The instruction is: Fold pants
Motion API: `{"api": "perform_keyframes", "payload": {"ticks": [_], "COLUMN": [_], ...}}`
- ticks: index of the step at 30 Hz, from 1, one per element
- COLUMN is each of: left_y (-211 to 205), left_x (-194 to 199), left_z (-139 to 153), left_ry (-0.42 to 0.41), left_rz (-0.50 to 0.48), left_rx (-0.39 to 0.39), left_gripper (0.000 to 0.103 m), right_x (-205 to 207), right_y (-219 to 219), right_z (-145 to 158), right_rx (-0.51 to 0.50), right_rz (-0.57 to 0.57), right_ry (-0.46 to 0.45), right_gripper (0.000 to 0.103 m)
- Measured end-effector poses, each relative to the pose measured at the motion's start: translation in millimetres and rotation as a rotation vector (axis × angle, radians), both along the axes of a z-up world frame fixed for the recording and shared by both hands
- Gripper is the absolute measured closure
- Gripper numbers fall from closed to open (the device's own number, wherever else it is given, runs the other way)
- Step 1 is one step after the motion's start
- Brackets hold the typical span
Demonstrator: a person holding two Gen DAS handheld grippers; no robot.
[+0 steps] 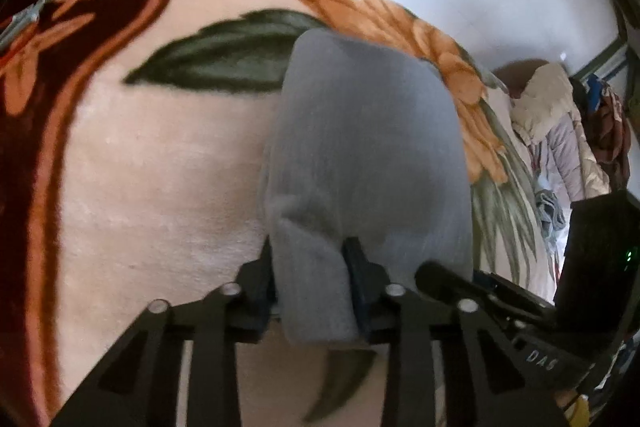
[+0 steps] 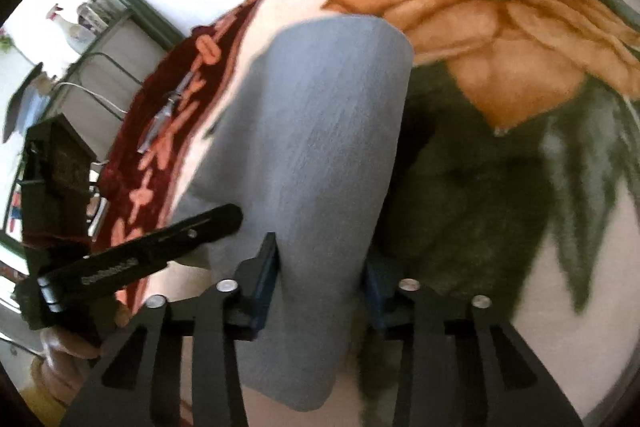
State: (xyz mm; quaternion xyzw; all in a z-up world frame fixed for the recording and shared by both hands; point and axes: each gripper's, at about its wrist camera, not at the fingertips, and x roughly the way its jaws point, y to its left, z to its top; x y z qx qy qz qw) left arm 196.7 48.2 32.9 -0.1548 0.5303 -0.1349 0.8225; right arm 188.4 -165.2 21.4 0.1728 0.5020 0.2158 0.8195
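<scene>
Here both tools grip the same grey pants (image 1: 368, 155). The left hand-held gripper (image 1: 314, 279) has its pads pressed on a thick bunched fold of the cloth; the rest of the garment runs ahead of it over a flowered blanket (image 1: 160, 167). The right hand-held gripper (image 2: 322, 279) is also clamped narrow on the cloth, which lies ahead of it as a smooth grey panel (image 2: 320, 131) and also trails back beneath it.

Risks, as I judge them:
- The left grip holds a wad, not one clean edge; layers could slip apart and spoil the fold line.
- The plush blanket may drag on the cloth, so a pull could wrinkle or skew the panel.
- The two tools sit close together; the left one's arm reaches in just left of the right one's jaws, so a bump is possible.

Hard to make out:
- Waistband, cuffs and the pants' full outline are cut off or hidden under the tools.
- How many layers each grip holds.
- Both views are motion-blurred.
- Whatever lies beneath the blanket is hidden.
</scene>
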Motion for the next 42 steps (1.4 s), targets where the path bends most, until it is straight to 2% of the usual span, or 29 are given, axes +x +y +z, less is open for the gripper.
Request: {"api": "perform_keyframes", "payload": {"ticks": [5, 9, 12, 16, 19, 21, 22, 25, 28, 35, 37, 42], "left_y": [-12.0, -20.0, -27.7, -42.3, -45.3, -44.7, -44.2, -41.4, -40.9, -44.1, -44.8, -47.4], "left_x": [-22.5, -64.3, -92.7, -121.8, -132.6, -136.8, -138.7, -144.3, -150.7, -168.2, -172.8, -184.5], "left_z": [25.5, 47.9, 50.1, 35.4, 16.4, 7.1, 3.6, 3.2, 10.1, 32.8, 38.1, 43.7], "left_ry": [-0.038, -0.097, -0.107, -0.08, -0.044, -0.037, -0.04, -0.048, -0.068, -0.107, -0.111, -0.112], "left_rz": [-0.034, -0.049, -0.06, -0.102, -0.102, -0.088, -0.084, -0.077, -0.077, -0.084, -0.081, -0.059], "left_rx": [0.003, -0.006, -0.006, 0.052, 0.092, 0.127, 0.148, 0.148, 0.178, 0.268, 0.272, 0.267], "left_gripper": [0.078, 0.079, 0.078, 0.077, 0.072, 0.055, 0.052, 0.052, 0.051, 0.051, 0.048, 0.032], "right_x": [-23.5, -60.0, -88.8, -109.6, -110.6, -111.2, -111.1, -113.5, -119.7, -148.0, -158.7, -181.8], "right_y": [-2.8, -16.7, -25.9, -28.9, -25.7, -25.8, -28.4, -39.4, -39.8, -41.0, -41.7, -30.1], "right_z": [30.8, 49.5, 48.6, 26.5, 4.0, -10.8, -17.8, -21.3, -13.6, 27.1, 39.3, 48.0], "right_rx": [-0.057, -0.04, -0.026, -0.054, -0.108, -0.137, -0.128, -0.059, -0.082, -0.146, -0.16, -0.214], "right_rz": [-0.001, 0.009, 0.002, 0.008, 0.018, 0.034, 0.029, -0.013, -0.029, -0.073, -0.091, -0.138], "right_ry": [-0.055, -0.081, -0.071, -0.024, 0.002, 0.002, 0.004, 0.023, 0.011, -0.072, -0.101, -0.142], "right_gripper": [0.077, 0.077, 0.076, 0.075, 0.069, 0.061, 0.059, 0.058, 0.058, 0.058, 0.058, 0.057]}}
